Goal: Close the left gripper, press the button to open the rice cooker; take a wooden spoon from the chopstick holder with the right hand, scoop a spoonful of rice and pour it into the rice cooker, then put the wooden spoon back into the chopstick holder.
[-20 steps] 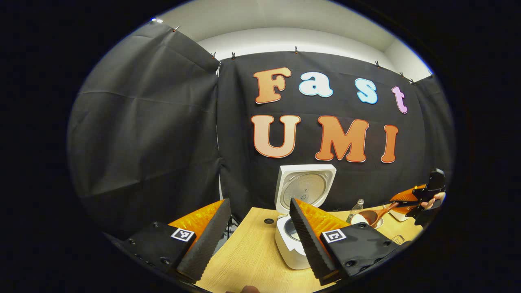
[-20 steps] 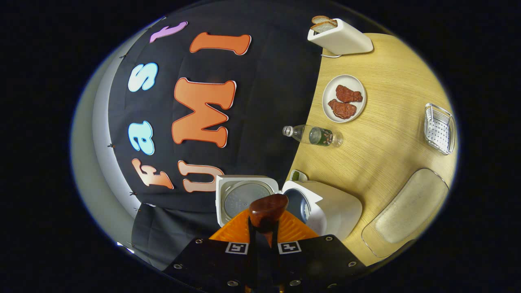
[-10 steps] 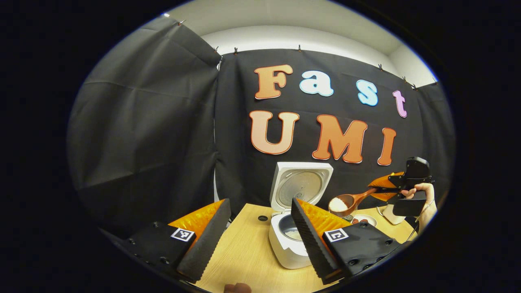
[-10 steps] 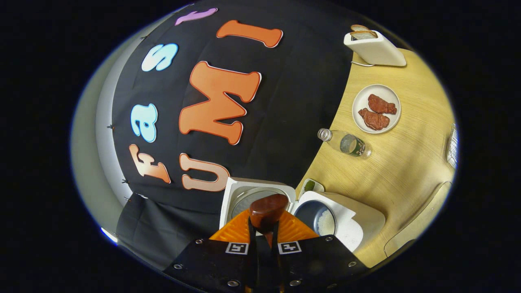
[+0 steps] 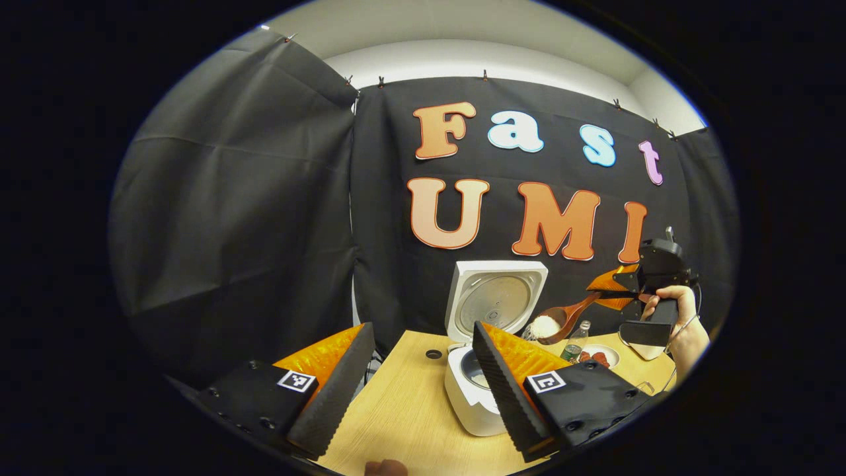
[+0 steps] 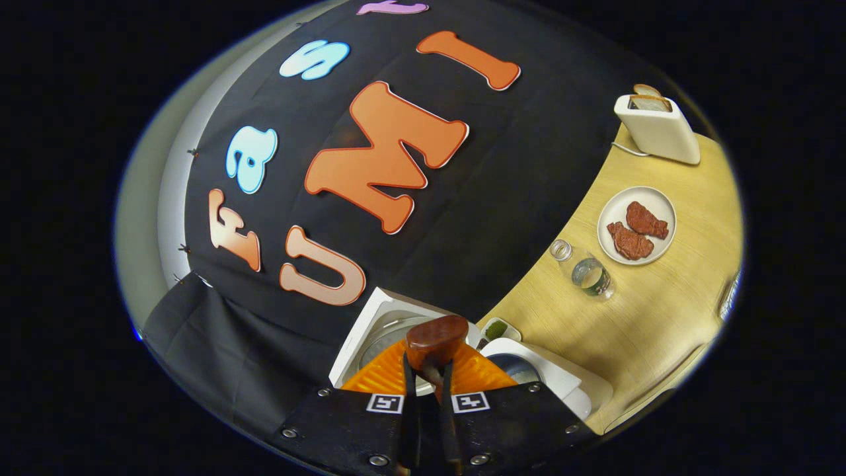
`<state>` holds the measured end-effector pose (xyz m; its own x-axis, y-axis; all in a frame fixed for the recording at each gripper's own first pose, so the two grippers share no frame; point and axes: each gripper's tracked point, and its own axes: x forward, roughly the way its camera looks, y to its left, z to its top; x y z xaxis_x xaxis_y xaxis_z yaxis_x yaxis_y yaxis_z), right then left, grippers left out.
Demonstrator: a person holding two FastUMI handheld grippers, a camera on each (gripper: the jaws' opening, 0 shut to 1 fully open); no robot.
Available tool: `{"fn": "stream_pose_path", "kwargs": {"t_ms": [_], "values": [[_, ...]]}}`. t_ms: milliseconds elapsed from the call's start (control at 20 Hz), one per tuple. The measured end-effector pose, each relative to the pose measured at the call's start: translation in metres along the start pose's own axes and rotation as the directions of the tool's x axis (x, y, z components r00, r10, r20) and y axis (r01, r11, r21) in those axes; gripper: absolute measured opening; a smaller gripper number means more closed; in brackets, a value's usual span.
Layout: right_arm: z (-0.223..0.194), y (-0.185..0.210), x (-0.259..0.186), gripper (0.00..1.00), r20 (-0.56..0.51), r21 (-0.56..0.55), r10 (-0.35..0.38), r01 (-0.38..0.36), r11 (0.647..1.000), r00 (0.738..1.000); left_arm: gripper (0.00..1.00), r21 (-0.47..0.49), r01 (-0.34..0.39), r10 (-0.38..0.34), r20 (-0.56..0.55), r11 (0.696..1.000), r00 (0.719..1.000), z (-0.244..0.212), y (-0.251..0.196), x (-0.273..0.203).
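The white rice cooker (image 5: 470, 396) stands on the wooden table (image 5: 403, 416) with its lid (image 5: 496, 301) raised. My left gripper (image 5: 416, 390) hangs open in front of it, nothing between its fingers. To the right and above the pot, a hand holds my right gripper (image 5: 611, 287), shut on the handle of the wooden spoon (image 5: 562, 318). The spoon's bowl carries white rice (image 5: 544, 326) and tilts toward the cooker. In the right gripper view my right gripper (image 6: 428, 370) clamps the spoon (image 6: 436, 334) over the lid (image 6: 377, 324) and the open pot (image 6: 519, 369).
A water bottle (image 6: 588, 272), a white plate with two pieces of meat (image 6: 661, 201) and a white toaster with bread (image 6: 657, 129) stand on the table (image 6: 661, 311) right of the cooker. A small green dish (image 6: 494, 328) sits behind the cooker. Black cloth walls close the back and left.
My right gripper has carried the rice-laden spoon up from near the table toward the cooker and rolled it. The left gripper has stayed open and nearly still.
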<state>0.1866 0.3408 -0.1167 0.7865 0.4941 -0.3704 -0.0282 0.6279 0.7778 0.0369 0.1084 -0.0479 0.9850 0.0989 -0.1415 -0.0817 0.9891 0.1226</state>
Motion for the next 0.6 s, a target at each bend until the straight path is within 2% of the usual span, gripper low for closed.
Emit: {"fn": "stream_pose_path", "kwargs": {"t_ms": [400, 600], "values": [[0.001, 0.022, 0.006, 0.12, 0.029, -0.150, 0.009, -0.005, 0.989, 1.000, 1.00, -0.021, 0.006, -0.007, -0.021, 1.000, 1.000, -0.006, -0.002, 0.000], [-0.002, 0.024, 0.008, 0.12, 0.030, -0.167, 0.012, -0.007, 0.986, 0.999, 1.00, -0.015, 0.006, -0.006, -0.013, 1.000, 1.000, -0.004, -0.001, 0.000]]}}
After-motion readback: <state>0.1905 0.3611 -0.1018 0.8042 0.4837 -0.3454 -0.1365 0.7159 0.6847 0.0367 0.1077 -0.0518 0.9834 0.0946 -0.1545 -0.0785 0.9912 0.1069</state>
